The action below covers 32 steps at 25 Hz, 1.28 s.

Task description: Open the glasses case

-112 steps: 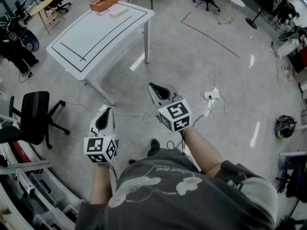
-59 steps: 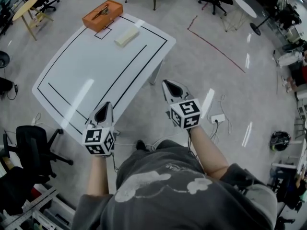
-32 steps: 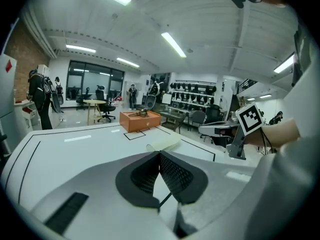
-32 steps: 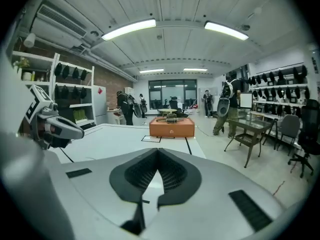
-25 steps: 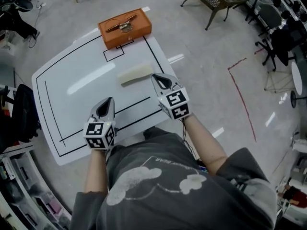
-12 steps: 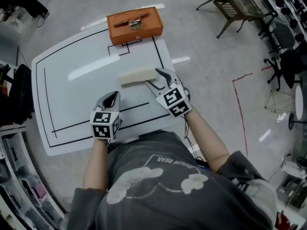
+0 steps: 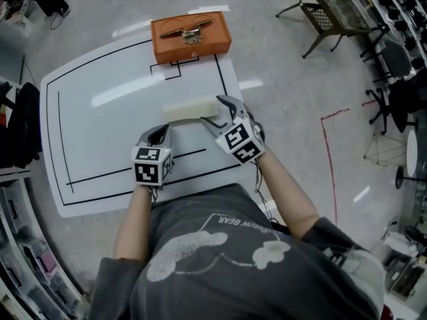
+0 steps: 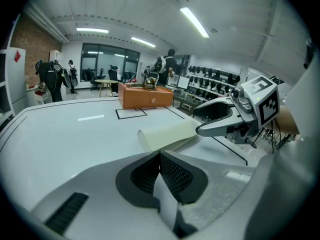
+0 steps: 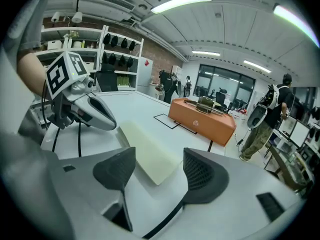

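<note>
glossy grey floor (image 7: 287, 59) surrounds a white desk (image 7: 100, 132) marked with black lines, and a flat orange box (image 7: 191, 35) with a metal handle sits at the desk's far edge. the pale cream oblong glasses case (image 7: 190, 109) lies flat right of the desk's middle. the right claw (image 7: 215, 111) is at the case's right end, its jaws opening and wide apart, with that end between them and not pressed. the left claw (image 7: 160, 131), jaws closed together on nothing, is just short of the case's left end.
</note>
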Available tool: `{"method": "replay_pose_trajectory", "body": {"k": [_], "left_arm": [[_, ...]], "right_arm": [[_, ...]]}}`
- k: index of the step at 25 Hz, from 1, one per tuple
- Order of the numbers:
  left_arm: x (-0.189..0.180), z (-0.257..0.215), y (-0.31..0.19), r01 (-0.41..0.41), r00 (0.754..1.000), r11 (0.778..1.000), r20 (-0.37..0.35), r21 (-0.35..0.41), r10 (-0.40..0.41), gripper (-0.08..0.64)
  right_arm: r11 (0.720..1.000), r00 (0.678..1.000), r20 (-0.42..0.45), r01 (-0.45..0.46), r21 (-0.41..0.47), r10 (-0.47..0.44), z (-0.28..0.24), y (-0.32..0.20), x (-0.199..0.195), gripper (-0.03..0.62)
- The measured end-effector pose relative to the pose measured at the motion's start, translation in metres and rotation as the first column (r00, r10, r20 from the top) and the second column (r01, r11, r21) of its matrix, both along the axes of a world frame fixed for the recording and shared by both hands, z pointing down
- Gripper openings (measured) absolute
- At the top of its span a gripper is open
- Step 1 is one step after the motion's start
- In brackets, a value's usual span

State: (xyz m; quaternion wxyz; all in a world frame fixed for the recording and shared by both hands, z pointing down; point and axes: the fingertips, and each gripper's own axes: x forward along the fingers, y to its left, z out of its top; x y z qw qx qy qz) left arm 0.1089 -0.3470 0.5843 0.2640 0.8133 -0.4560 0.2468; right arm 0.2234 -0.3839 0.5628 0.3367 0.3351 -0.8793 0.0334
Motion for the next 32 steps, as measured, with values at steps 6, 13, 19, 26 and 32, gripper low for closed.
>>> {"method": "replay_pose_trajectory", "body": {"k": [6, 13, 19, 26, 32], "left_arm": [[0.002, 0.000, -0.005, 0.001, 1.000, 1.000, 0.011, -0.005, -0.001, 0.003], [0.002, 0.007, -0.005, -0.007, 0.998, 1.000, 0.057, -0.009, 0.008, 0.003], [0.002, 0.007, -0.007, -0.007, 0.998, 1.000, 0.060, -0.006, 0.008, 0.003], [0.001, 0.008, -0.005, -0.005, 0.998, 1.000, 0.060, -0.017, 0.006, 0.003], [0.001, 0.007, -0.006, -0.004, 0.998, 1.000, 0.056, -0.012, 0.005, 0.003]], "right_arm": [[0.995, 0.994, -0.050, 0.092, -0.033, -0.093, 0.012, 0.003, -0.005, 0.331], [0.985, 0.977, -0.129, 0.164, -0.047, -0.169, 0.024, -0.003, -0.009, 0.338], [0.974, 0.951, -0.208, 0.224, -0.038, -0.227, 0.029, -0.007, -0.010, 0.319], [0.969, 0.954, -0.178, 0.227, -0.097, -0.241, 0.027, -0.007, -0.011, 0.318], [0.977, 0.969, -0.128, 0.202, -0.072, -0.210, 0.013, -0.011, -0.013, 0.278]]}}
